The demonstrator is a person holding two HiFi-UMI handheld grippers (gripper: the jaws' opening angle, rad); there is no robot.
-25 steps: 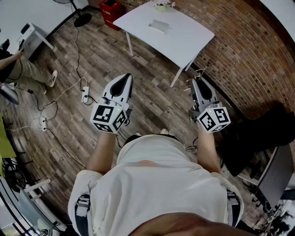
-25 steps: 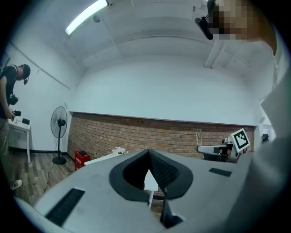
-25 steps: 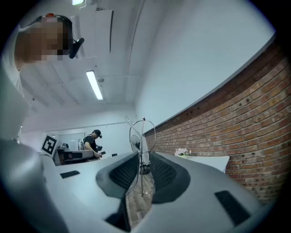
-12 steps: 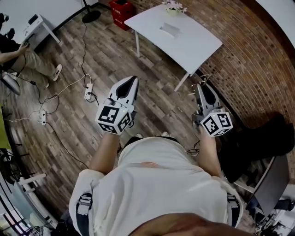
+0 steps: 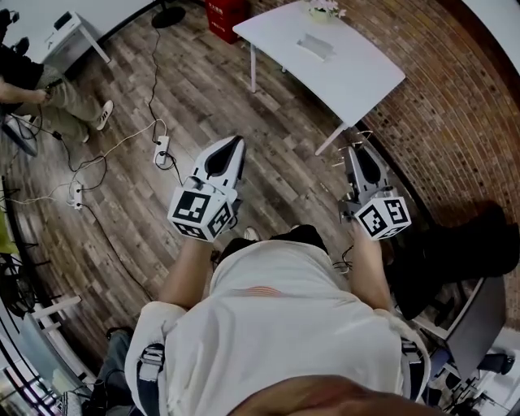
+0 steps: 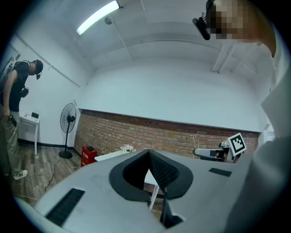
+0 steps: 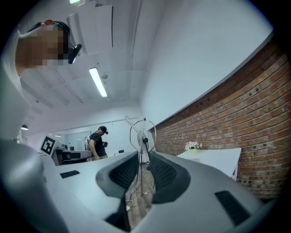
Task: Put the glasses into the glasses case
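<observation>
Glasses (image 7: 142, 136): a thin wire frame standing upright between the jaws of the right gripper (image 7: 143, 160), which are clamped on it, with the rims projecting beyond the jaw tips. From the head view the frame is carried over the wooden floor, well apart from the glasses case (image 5: 315, 46), which lies flat on the white table (image 5: 366, 81) near a small bunch of flowers (image 5: 323, 8). Left gripper (image 5: 233, 145): jaws pressed together with nothing between them.

Risk: the grip appears to bear on a slender wire part only, so the frame could pivot, slip out or bend if it is jolted in carrying or squeezed harder. Whether the case is open cannot be told, and a closed lid would block insertion.

Pose: both forearms are extended forward from the body, side by side, with both grippers about level and pointing toward the table, marker cubes nearest the person
</observation>
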